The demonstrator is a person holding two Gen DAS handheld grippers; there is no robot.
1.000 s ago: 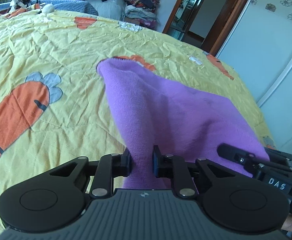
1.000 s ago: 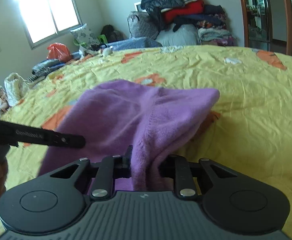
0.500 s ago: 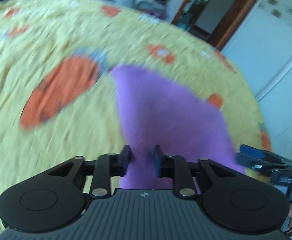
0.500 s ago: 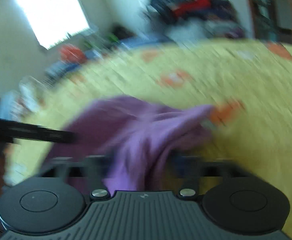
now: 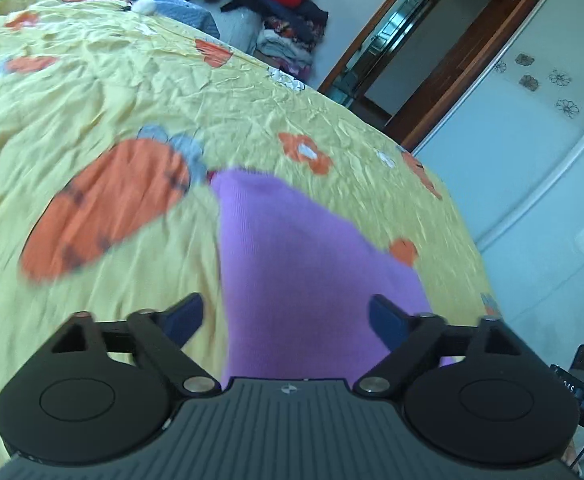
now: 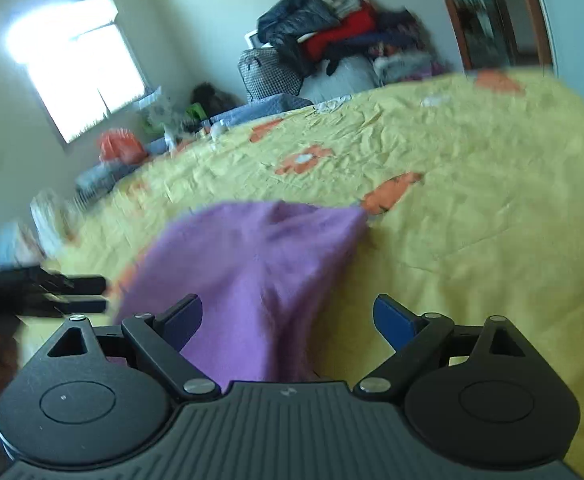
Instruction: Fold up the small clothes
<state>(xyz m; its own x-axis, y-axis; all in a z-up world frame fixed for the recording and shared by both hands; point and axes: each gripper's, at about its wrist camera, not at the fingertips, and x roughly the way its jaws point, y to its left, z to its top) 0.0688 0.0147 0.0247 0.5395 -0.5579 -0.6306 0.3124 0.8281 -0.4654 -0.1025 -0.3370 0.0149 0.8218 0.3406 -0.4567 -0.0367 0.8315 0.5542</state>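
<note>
Two claws: both stand released, fingers spread wide, with nothing pinched between them.
Left claw (image 5: 285, 318): hangs low over the near part of the bed; its blue-faced fingertips (image 5: 183, 316) flank the purple cloth without clamping it.
Right claw (image 6: 287, 318): likewise spread; its left fingertip lies against the cloth's near side, its right fingertip over bare bedspread.
Purple garment (image 5: 292, 280): a small knit piece lying on the bed, running from under the claws away toward the bed's middle; in the right wrist view (image 6: 251, 272) it sits bunched and humped, with a rounded far end.
Other claw seen from the right: the left claw's black fingers (image 6: 71, 292) show at the left edge, just beside the cloth.
Bedspread (image 5: 91, 100): yellow, wrinkled, printed with orange carrots and flowers; one large carrot lies just left of the cloth.
Far edge of bed: a pile of folded clothes (image 6: 332, 36) and a checked bag (image 6: 267, 74) beyond it.
Farther: window (image 6: 79, 80) at far left, wooden door frame (image 5: 432, 60) at far right.
</note>
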